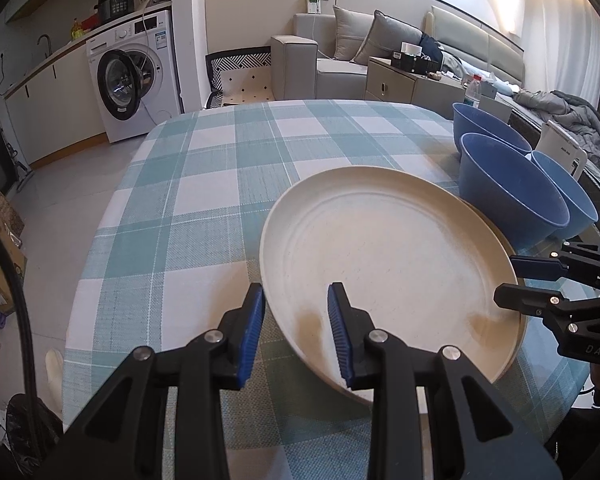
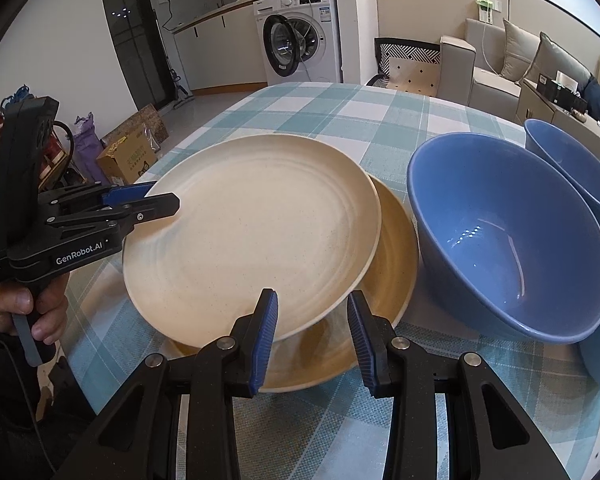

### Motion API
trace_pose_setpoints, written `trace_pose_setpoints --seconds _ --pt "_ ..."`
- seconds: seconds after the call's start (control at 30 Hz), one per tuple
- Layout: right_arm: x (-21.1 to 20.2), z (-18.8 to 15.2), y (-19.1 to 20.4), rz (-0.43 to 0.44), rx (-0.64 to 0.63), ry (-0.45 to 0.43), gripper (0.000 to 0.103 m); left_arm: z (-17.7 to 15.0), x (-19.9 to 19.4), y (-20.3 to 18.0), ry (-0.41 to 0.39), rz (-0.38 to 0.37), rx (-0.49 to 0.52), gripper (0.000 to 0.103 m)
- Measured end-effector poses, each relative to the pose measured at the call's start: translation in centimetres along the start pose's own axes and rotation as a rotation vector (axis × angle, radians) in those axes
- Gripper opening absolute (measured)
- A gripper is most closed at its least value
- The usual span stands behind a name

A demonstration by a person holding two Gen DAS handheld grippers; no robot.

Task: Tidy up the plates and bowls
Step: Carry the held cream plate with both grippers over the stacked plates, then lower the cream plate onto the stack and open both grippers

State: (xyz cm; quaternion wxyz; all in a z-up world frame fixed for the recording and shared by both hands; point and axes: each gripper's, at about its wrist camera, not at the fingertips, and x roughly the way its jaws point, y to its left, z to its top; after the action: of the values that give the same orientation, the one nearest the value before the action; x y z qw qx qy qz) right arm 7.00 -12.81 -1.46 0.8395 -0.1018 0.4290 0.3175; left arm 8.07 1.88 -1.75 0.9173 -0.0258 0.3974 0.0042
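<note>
Step in hand: I am judging this as stacking the cream plate point(image 2: 252, 232) onto the tan plate point(image 2: 396, 240) lying under it.

Left gripper point(image 1: 296, 332): I am seeing its jaws set narrow across the cream plate's rim, one blue pad below the edge and one above. In the right wrist view the same gripper point(image 2: 160, 196) is biting the plate's rim at 9 o'clock. I am reading it as gripping the cream plate.

Right gripper point(image 2: 312, 340): its jaws are standing slightly apart over the near rims of both plates. I cannot tell whether the pads are pressing on either plate.

Cream plate: it is sitting tilted, offset toward 9 o'clock from the tan plate and overlapping most of it.

Tan plate: it is lying flat on the checked tablecloth point(image 2: 340, 112), showing as a crescent from 1 to 5 o'clock around the cream plate.

Bowls: three blue ones are standing at 3 o'clock of the plates; the nearest bowl point(image 2: 508, 236) is just beside the tan plate.

Deciding relation: the cream plate needs to be shifting toward 3 o'clock to centre on the tan one, so the left hand, already on its rim, is the better placed.

Risk: I am judging that overshoot could be knocking the nearest bowl.
</note>
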Motion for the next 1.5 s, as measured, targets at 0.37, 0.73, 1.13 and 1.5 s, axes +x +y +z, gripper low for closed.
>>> trace_pose_setpoints --seconds 0.37,0.73,1.13,1.5 --pt "-0.7 -0.6 0.1 -0.059 -0.015 -0.010 0.037 0.0 0.4 -1.0 0.014 -0.001 0.042 0.030" --pt "-1.6 -1.3 0.0 -0.098 -0.019 -0.025 0.038 -0.2 0.8 -2.1 0.030 -0.007 0.072 0.032" --pt "-1.4 -1.6 -0.1 -0.112 -0.017 -0.013 0.039 -0.4 1.5 -2.8 0.055 0.003 0.093 0.033" --pt "-1.0 -2.1 0.4 -0.132 -0.047 -0.014 0.045 -0.7 2.0 -3.4 0.070 0.022 0.117 0.035"
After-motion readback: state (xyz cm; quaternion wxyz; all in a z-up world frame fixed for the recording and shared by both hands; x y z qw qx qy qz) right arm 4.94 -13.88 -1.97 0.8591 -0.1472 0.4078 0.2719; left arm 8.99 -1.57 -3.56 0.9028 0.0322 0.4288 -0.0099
